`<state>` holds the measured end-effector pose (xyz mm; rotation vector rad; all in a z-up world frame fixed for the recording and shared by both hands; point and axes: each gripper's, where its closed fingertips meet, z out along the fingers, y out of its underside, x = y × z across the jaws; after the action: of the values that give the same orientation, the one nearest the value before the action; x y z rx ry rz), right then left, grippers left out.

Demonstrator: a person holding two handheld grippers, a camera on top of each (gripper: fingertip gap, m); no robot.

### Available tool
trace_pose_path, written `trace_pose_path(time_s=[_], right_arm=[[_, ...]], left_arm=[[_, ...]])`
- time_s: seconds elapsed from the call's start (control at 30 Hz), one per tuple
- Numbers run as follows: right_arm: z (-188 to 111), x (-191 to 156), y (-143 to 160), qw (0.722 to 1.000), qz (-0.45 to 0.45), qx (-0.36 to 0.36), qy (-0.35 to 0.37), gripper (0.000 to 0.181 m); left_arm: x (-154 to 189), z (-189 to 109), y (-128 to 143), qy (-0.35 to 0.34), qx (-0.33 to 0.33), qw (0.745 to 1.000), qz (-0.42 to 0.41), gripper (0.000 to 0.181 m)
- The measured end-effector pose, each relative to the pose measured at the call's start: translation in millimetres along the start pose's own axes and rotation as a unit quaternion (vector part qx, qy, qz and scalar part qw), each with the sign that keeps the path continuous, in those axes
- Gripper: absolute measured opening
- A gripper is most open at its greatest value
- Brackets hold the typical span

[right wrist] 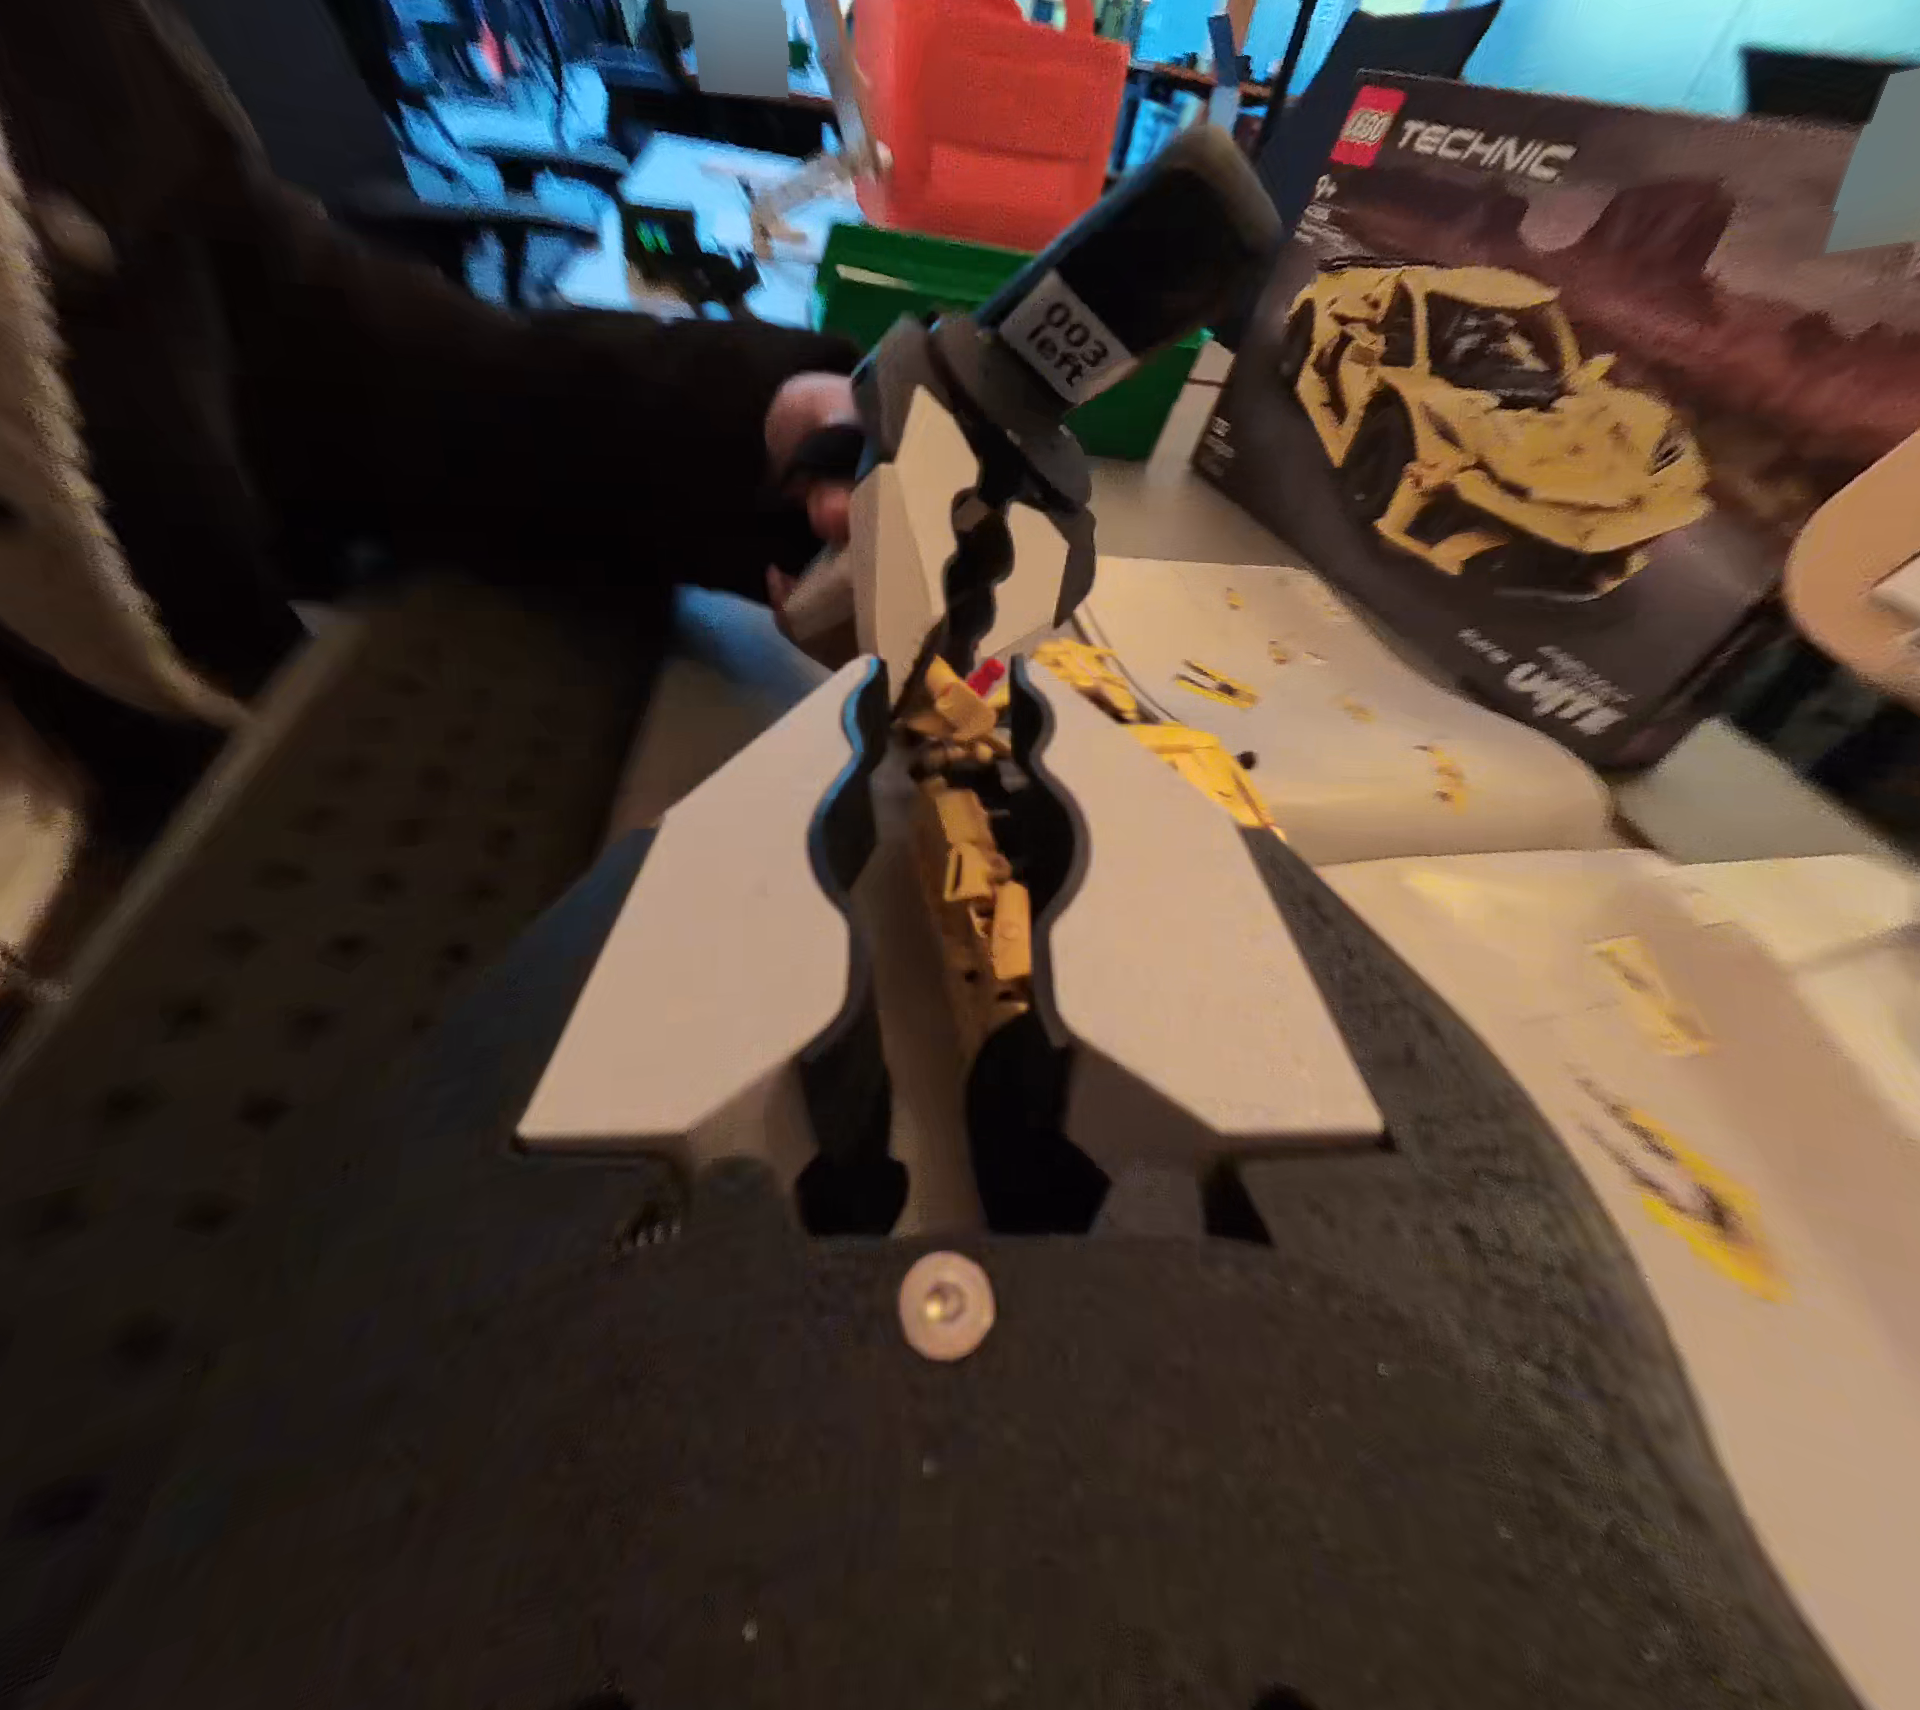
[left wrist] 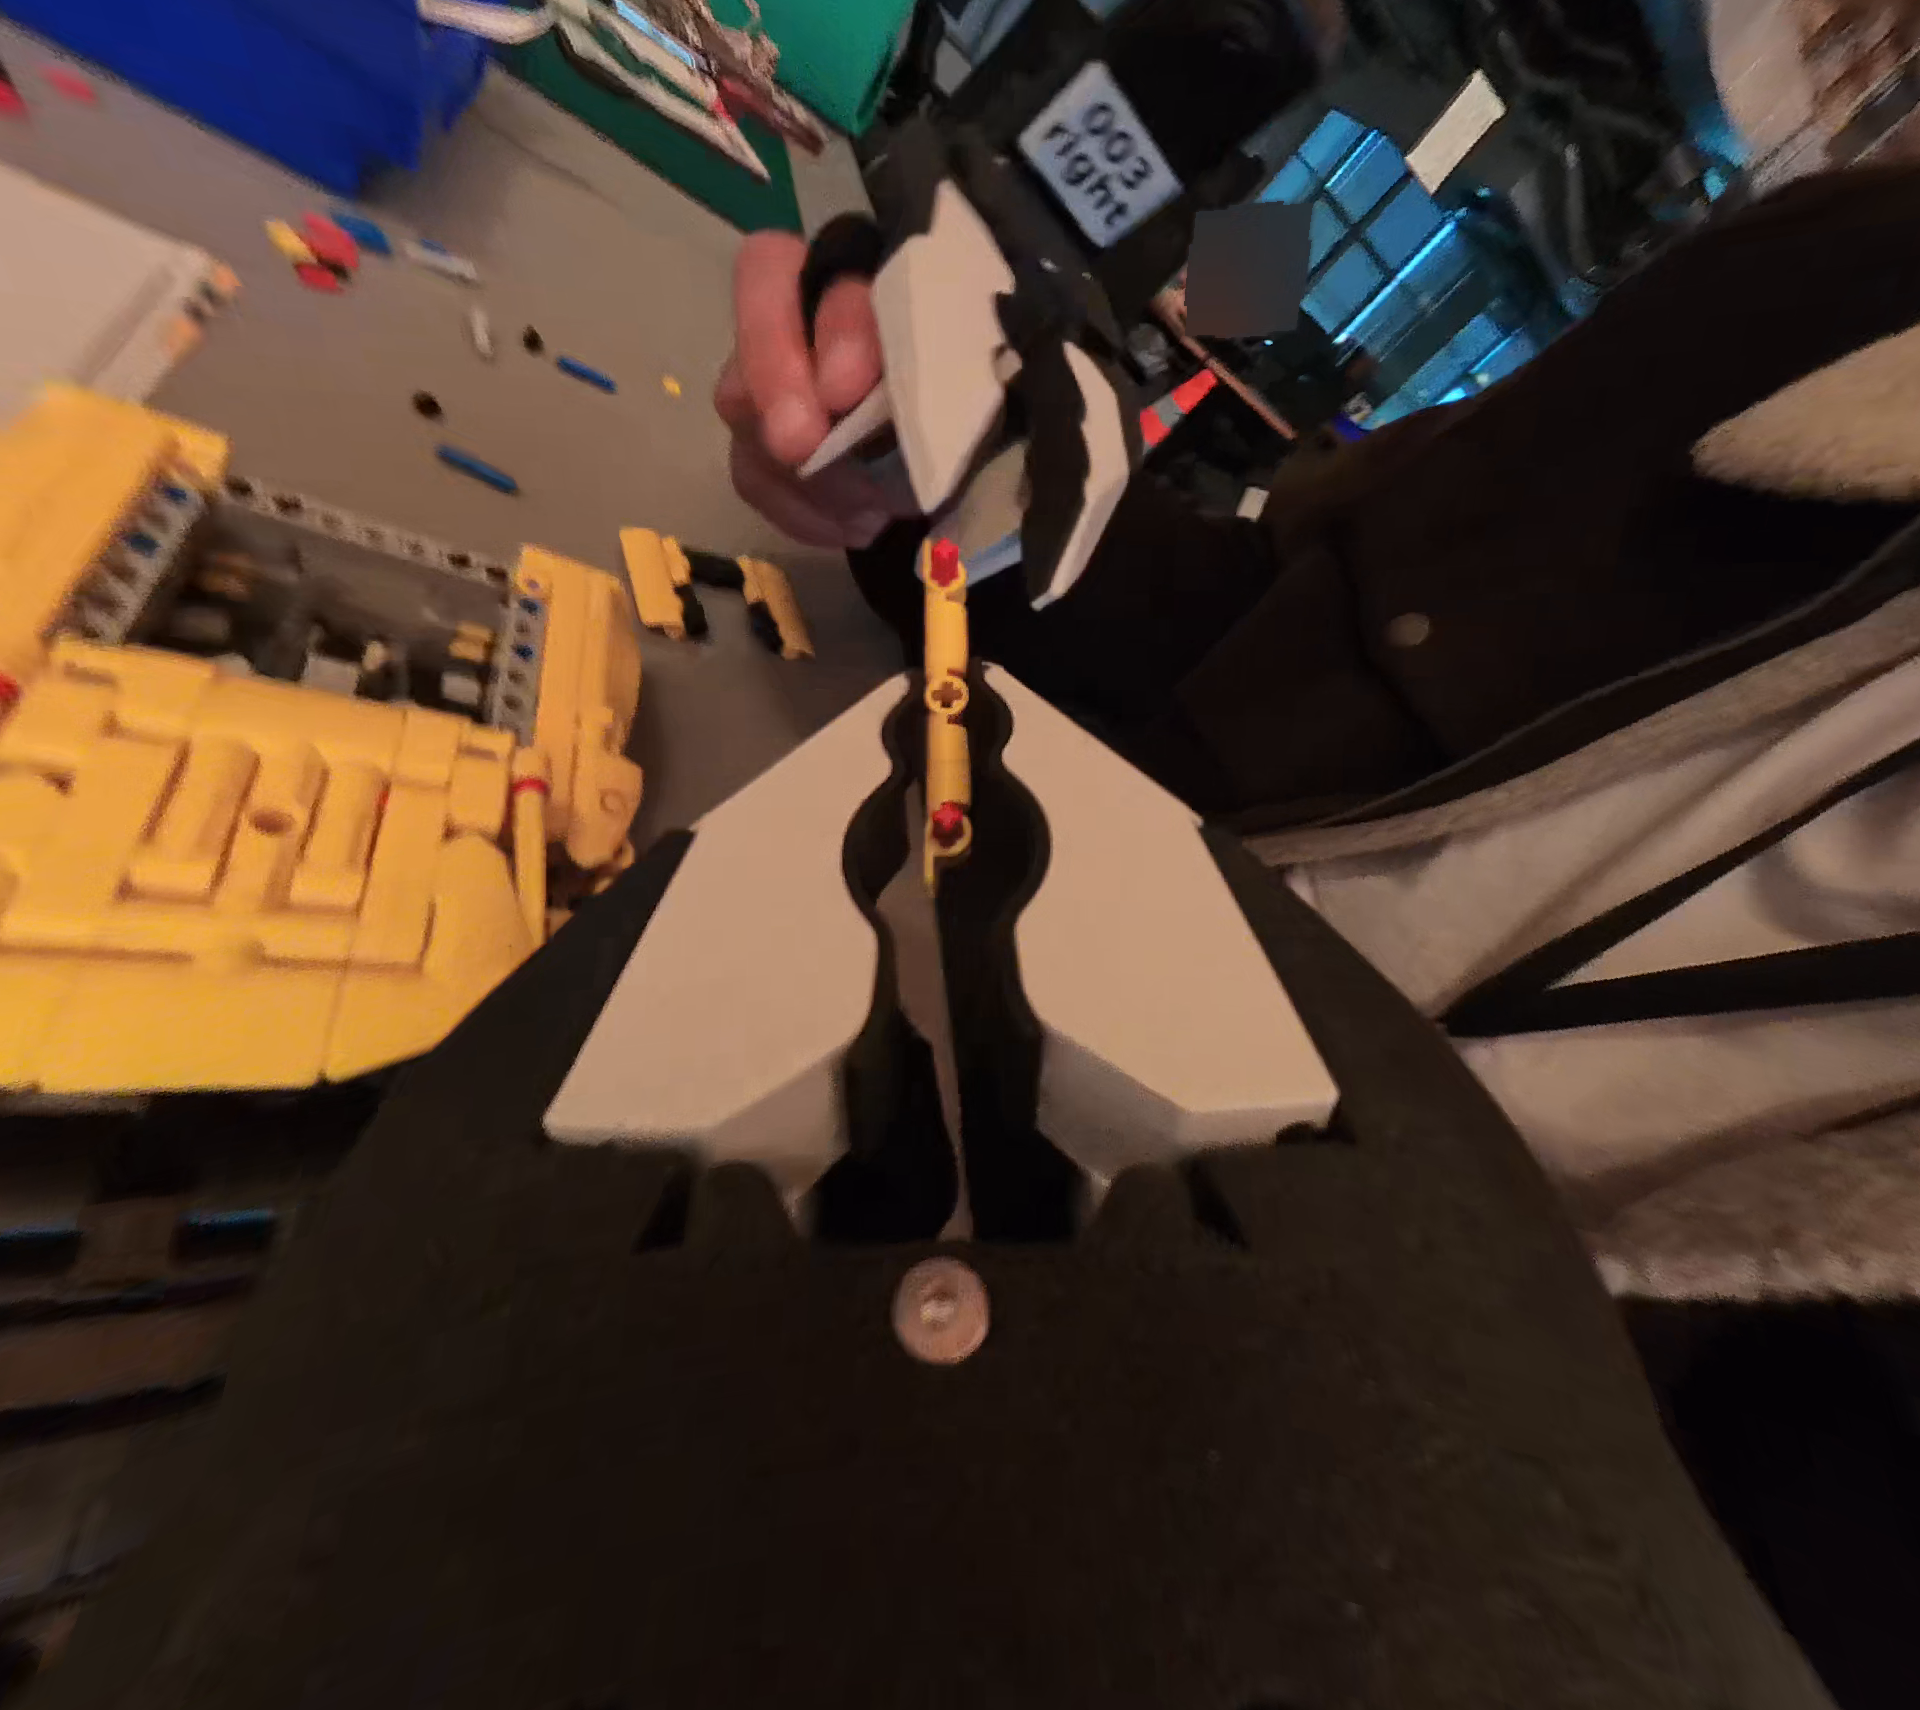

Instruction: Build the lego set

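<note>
- Two hand-held grippers in view, tips nearly meeting at frame centre.
- Left gripper (left wrist: 943, 756): pressed together on thin yellow beam (left wrist: 945, 704), held edge-on, upright in frame, red pins at top end and lower end.
- Top of yellow beam just below tips of right gripper (left wrist: 982, 554), upper centre of left wrist view; contact not discernible.
- Hand (left wrist: 800, 393) around right gripper's handle, centre-left of that view.
- Right gripper, own view (right wrist: 951, 694): pinching yellow sub-assembly (right wrist: 977, 871), lodged lengthwise between fingers; small red piece (right wrist: 985, 675) at its far end.
- Left gripper (right wrist: 961, 632) seen centre frame of right wrist view, pointing down at that far end; dark sleeve (right wrist: 499, 455) behind it, left.
- Yellow car model (left wrist: 281, 839), partly built, left side of left wrist view on grey table (left wrist: 582, 206); grey inner frame exposed.
- Loose pieces (left wrist: 332, 247) scattered upper left on table: red, blue, yellow, black.
- Set box (right wrist: 1538, 413) with yellow car picture, upper right of right wrist view; open instruction booklet (right wrist: 1455, 985) below it.
- Red bag (right wrist: 987, 102), top centre background.
</note>
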<state>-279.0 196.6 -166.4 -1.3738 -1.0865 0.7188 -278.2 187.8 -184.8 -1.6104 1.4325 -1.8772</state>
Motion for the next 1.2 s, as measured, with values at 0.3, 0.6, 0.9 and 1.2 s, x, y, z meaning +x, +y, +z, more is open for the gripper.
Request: trace_pose_path(time_s=[0.3,0.6,0.9,1.2], right_arm=[[15,-31,31,0.992,-0.059,-0.105,-0.038,0.025],[18,-43,28,0.99,-0.065,-0.103,-0.07,0.016],[18,-40,28,0.989,-0.071,-0.117,-0.061,0.015],[25,-28,16,0.998,0.009,-0.063,-0.015,0.017]], left_arm=[[14,1,39,0.059,-0.105,0.99,-0.077,0.006],[23,0,47,0.086,-0.125,0.983,-0.099,0.006],[21,-1,45,0.071,-0.12,0.987,-0.077,0.006],[17,-21,26,-0.021,-0.001,0.999,-0.037,0.007]])
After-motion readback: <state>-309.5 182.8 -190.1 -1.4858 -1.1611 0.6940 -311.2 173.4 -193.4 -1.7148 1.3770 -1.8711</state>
